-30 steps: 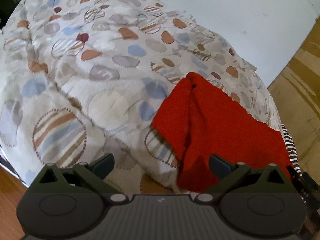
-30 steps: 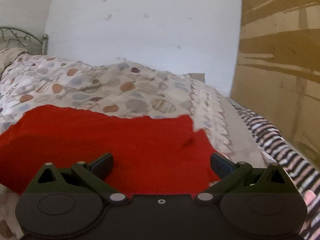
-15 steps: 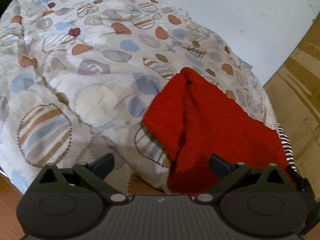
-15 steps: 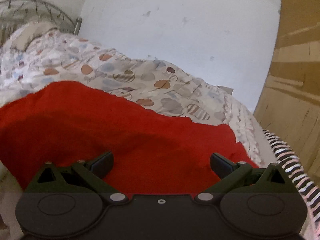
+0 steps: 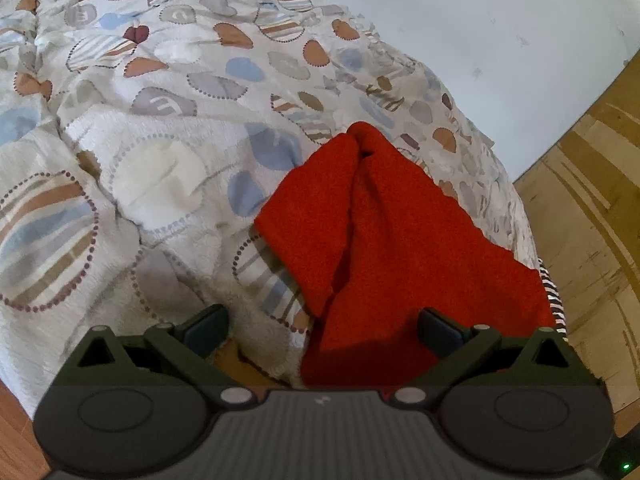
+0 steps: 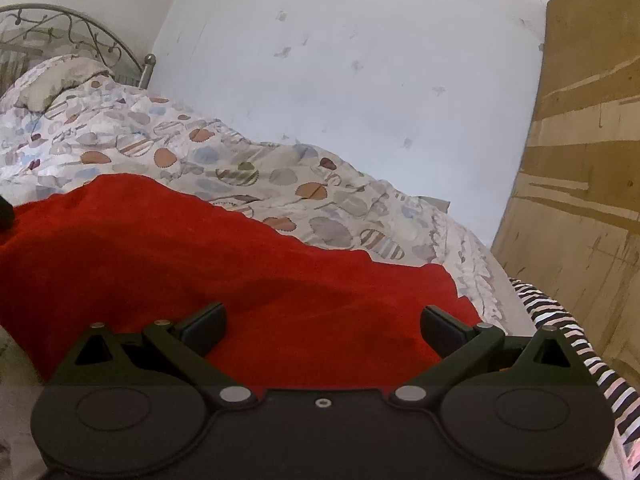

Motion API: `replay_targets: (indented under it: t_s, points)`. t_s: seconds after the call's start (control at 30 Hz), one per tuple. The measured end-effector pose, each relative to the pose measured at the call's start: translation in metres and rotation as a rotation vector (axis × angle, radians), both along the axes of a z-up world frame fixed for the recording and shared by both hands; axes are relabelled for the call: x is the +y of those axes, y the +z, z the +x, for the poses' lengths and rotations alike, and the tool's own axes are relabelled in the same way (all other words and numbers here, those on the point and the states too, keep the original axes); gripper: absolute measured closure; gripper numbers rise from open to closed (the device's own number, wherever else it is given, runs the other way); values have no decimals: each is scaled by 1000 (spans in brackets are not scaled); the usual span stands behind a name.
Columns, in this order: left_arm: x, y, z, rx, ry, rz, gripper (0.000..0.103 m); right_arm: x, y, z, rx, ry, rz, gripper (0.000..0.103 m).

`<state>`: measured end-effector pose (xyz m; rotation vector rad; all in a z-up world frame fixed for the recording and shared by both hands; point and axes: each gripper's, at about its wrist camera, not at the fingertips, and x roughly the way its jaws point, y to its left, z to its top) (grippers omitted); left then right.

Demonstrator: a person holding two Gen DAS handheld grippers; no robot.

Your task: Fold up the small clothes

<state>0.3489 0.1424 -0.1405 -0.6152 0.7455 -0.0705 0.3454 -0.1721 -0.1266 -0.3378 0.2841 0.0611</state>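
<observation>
A red cloth (image 5: 400, 248) lies rumpled on the patterned quilt (image 5: 160, 128), with a crease running down its middle and its near edge hanging over the bed's edge. My left gripper (image 5: 322, 330) is open and empty, just above the cloth's near left edge. In the right wrist view the red cloth (image 6: 200, 264) spreads wide in front of my right gripper (image 6: 322, 330), which is open and empty, low over the cloth's near edge.
The quilt (image 6: 280, 184) covers the bed up to a white wall (image 6: 360, 80). A metal headboard (image 6: 60, 32) and a pillow (image 6: 52, 80) are at far left. A striped sheet (image 6: 560, 328) and a wooden panel (image 6: 580, 160) are on the right.
Both grippers have tilted and shifted slightly over the cloth; the right view swung left, bringing the headboard into sight. The cloth has not moved. Both grippers stay open.
</observation>
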Motion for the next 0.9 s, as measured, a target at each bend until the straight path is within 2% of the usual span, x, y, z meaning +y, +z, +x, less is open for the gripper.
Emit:
replay_targets:
  t_s: [0.2, 0.9]
  points:
    - [-6, -3, 1, 7, -4, 42, 0, 0, -1, -1, -7, 0, 0, 0]
    - [-8, -6, 2, 7, -12, 50, 0, 2, -2, -4, -22, -6, -10, 0]
